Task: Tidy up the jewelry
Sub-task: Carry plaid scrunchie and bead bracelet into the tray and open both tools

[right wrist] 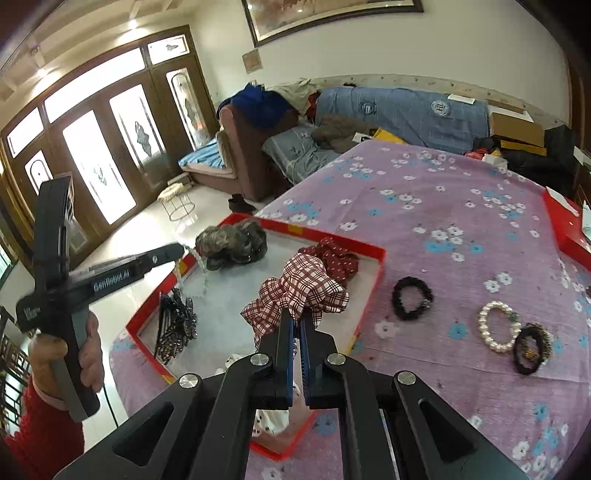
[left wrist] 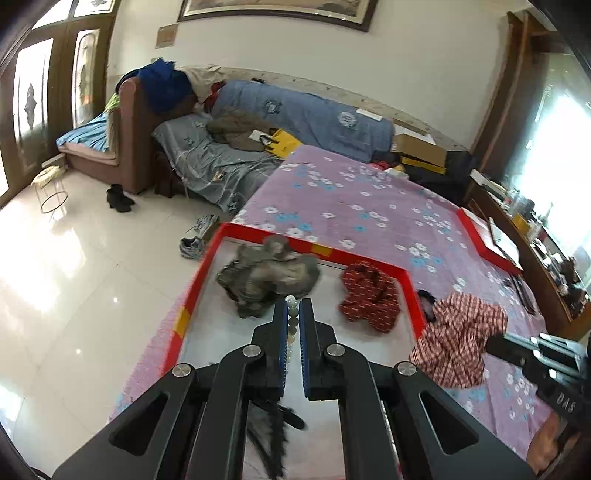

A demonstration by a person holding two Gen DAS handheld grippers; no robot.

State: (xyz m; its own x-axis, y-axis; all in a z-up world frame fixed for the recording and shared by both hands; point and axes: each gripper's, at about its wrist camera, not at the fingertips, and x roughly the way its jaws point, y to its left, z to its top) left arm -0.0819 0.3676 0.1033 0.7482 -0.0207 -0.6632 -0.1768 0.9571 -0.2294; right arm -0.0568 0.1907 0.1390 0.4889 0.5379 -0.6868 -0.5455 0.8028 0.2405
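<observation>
Over the red tray (left wrist: 413,295) on the floral bed, my left tongs (left wrist: 294,314) clench a slick, dangling bead strand (left wrist: 292,314) while my right tongs (right wrist: 297,325) pinch a soft, light plaid scrunchie (right wrist: 299,291) by its edge.

We see a white wall (right wrist: 369,59) carrying a large framed picture (right wrist: 328,14), and below it a brown sofa (right wrist: 243,147) heaped with blue bedding (right wrist: 402,110) and clothes. To the left, wooden doors with frosted glass panes (right wrist: 96,162) let daylight onto the glossy pale tiled floor (left wrist: 74,280), where a small wire stool (right wrist: 177,201) and dark shoes (left wrist: 119,198) stand near the sofa.
</observation>
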